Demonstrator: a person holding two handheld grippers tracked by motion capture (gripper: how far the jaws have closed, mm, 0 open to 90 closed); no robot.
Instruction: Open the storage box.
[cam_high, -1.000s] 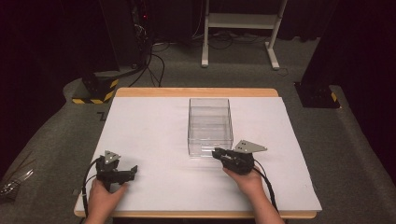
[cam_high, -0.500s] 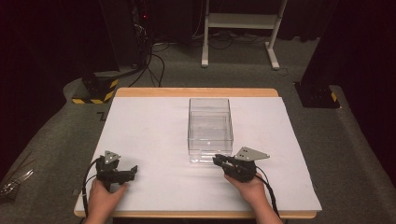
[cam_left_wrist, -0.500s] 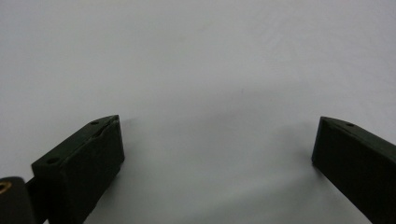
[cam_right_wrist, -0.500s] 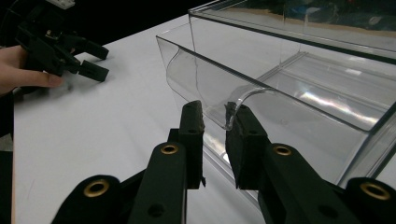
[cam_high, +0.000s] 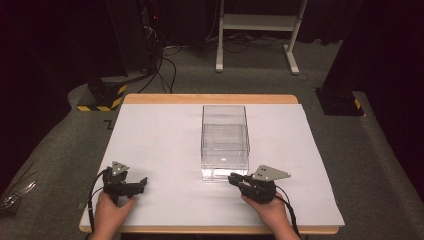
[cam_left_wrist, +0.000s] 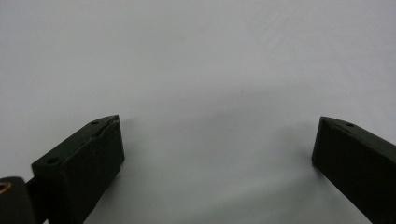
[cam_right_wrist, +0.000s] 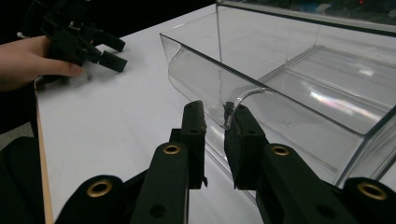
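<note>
A clear plastic box (cam_high: 225, 141) stands in the middle of the white table (cam_high: 160, 135). In the right gripper view its near wall has a scooped lip (cam_right_wrist: 219, 95). My right gripper (cam_right_wrist: 215, 119) is shut on that lip, one jaw on each side of the thin wall. In the high view the right gripper (cam_high: 233, 178) sits at the box's near edge. My left gripper (cam_high: 141, 183) rests at the near left of the table, far from the box. Its jaws stand wide open over bare white surface (cam_left_wrist: 217, 144). The left gripper (cam_right_wrist: 109, 51) also appears farther off in the right gripper view.
The table's wooden front edge (cam_high: 200, 230) lies just behind both hands. Beyond the table a white metal frame (cam_high: 255, 30) stands on the floor, with a black-and-yellow base (cam_high: 102, 95) at the left, a dark block (cam_high: 340, 100) at the right, and cables (cam_high: 165, 65).
My right gripper has drawn back toward the person, and the box's near edge has come with it. The left gripper has not moved.
</note>
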